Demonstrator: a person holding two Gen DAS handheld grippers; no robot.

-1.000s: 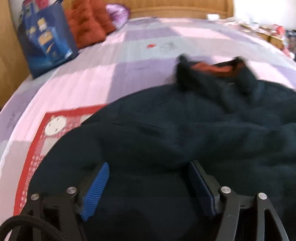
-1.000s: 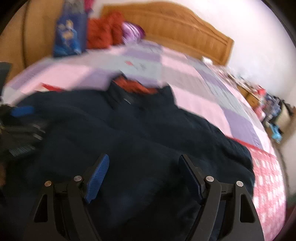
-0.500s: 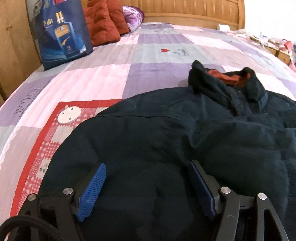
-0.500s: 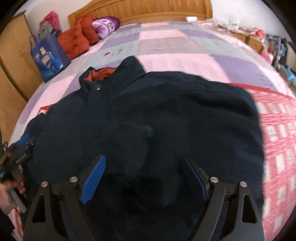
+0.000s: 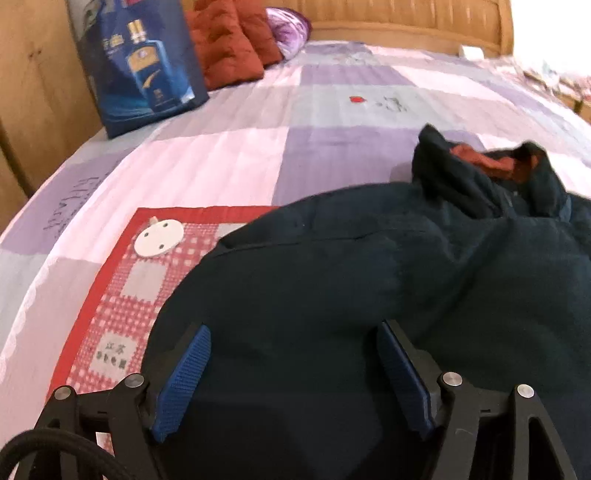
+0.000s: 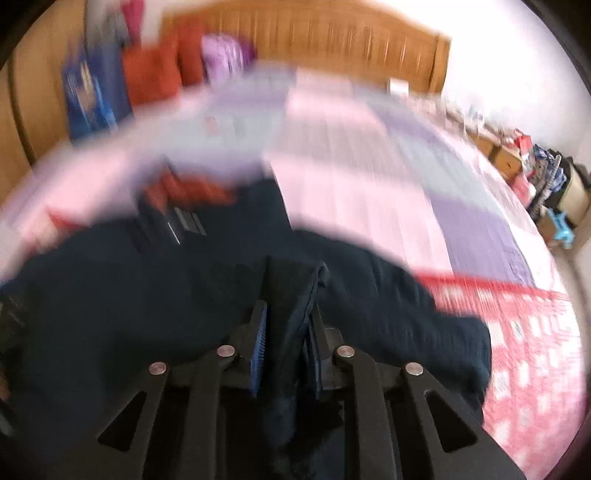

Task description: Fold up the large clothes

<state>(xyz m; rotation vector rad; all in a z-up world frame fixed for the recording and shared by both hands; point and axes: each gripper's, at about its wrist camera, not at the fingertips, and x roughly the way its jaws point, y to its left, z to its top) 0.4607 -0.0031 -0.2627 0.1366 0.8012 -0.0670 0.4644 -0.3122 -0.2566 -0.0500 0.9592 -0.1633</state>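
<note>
Nearest in the left wrist view: left gripper (image 5: pixel 293 373) hanging over the near part of the dark navy jacket (image 5: pixel 369 314), blue pads (image 5: pixel 183 384) spread wide, cloth lying below and between them but nothing pinched. Whether the pads brush the fabric cannot be told.

Nearest in the right wrist view, much blurred: right gripper (image 6: pixel 286 350) with jaws closing, drawn close together on an upstanding fold of the jacket (image 6: pixel 147 314), a dark ridge of cloth caught between the two pads (image 6: pixel 258 347).

Spread across the near half of the bed, on the patchwork quilt (image 5: pixel 229 162): the jacket, collar (image 5: pixel 487 177) toward the headboard, standing up crumpled with its rust-orange lining (image 5: pixel 484 158) showing. Partly under its left edge, a red-bordered checked patch (image 5: pixel 122 295) of the quilt, and on that patch a small white round disc (image 5: pixel 159 238), just beside the jacket's edge, apart from it.

Farther off, well clear of the jacket: a blue gift bag (image 5: pixel 140 66) printed with a bottle, standing at the bed's left side by a wooden wardrobe (image 5: pixel 33 92); beside it red cushions (image 5: pixel 232 48) and a purple bundle (image 5: pixel 288 29). Beyond, the wooden headboard (image 5: pixel 406 22). At the far right in the right wrist view, clutter on the floor (image 6: pixel 546 177), too blurred to make out.
</note>
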